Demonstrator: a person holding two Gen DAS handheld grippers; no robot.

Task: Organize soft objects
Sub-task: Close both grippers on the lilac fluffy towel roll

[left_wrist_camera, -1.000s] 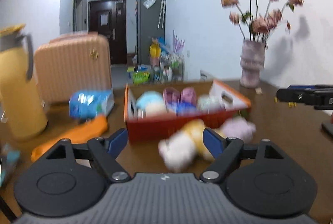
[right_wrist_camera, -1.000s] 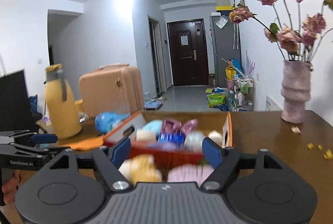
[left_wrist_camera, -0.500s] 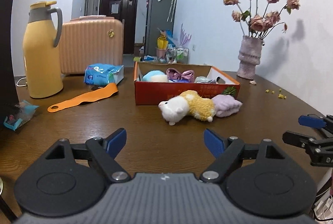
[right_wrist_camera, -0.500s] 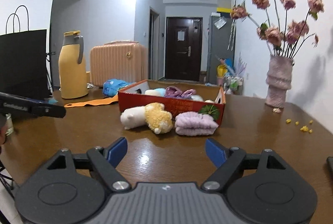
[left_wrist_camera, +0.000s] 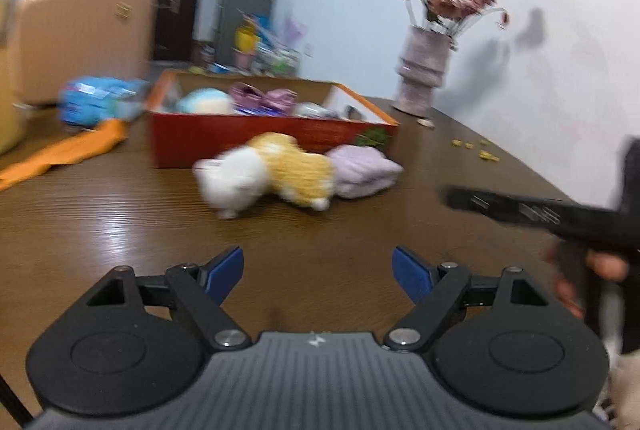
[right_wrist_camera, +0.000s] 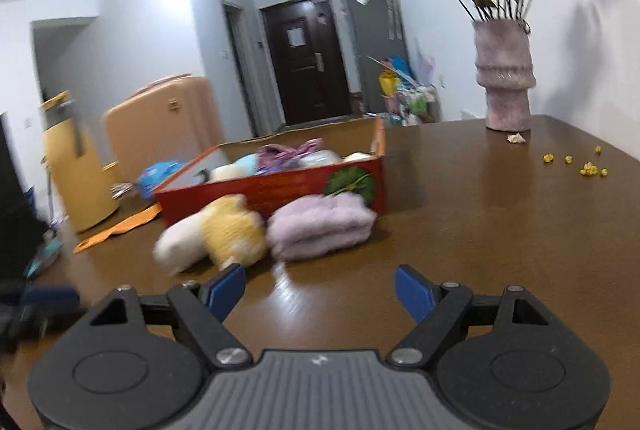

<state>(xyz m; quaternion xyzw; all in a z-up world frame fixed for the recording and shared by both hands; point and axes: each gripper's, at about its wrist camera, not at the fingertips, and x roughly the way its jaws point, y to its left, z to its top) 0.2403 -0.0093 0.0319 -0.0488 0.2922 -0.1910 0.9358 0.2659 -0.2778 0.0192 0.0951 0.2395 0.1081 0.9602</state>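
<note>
Left wrist view
- Visibility: heavy motion blur; fine surface detail is unreadable.
- left gripper [left_wrist_camera: 318,272]: jaws spread wide, nothing between the blue pads; it is above bare wood-grain table [left_wrist_camera: 120,214].
- plush toy [left_wrist_camera: 266,172]: white and yellow, fluffy, lying on the table just in front of the box; its outline is smeared.
- purple cloth [left_wrist_camera: 366,170]: folded, soft knit, touching the toy's right side.
- box [left_wrist_camera: 256,134]: red cardboard, open top, holding several soft items too blurred to name.
- right gripper [left_wrist_camera: 540,214]: seen side-on at the right edge, cut off by the frame; jaw spacing cannot be read here.
- vase [left_wrist_camera: 422,74]: ribbed, pale mauve, holding dried roses.

Right wrist view
- right gripper [right_wrist_camera: 320,290]: jaws released wide apart, empty.
- plush toy [right_wrist_camera: 216,234]: blurred, left of the purple cloth [right_wrist_camera: 320,230] and touching it.
- box [right_wrist_camera: 280,178]: its contents are partly hidden by the near wall.
- left gripper [right_wrist_camera: 36,304]: dark blur at the left edge, mostly cut off.
- suitcase [right_wrist_camera: 160,122]: peach, ribbed shell, beyond the table.
</note>
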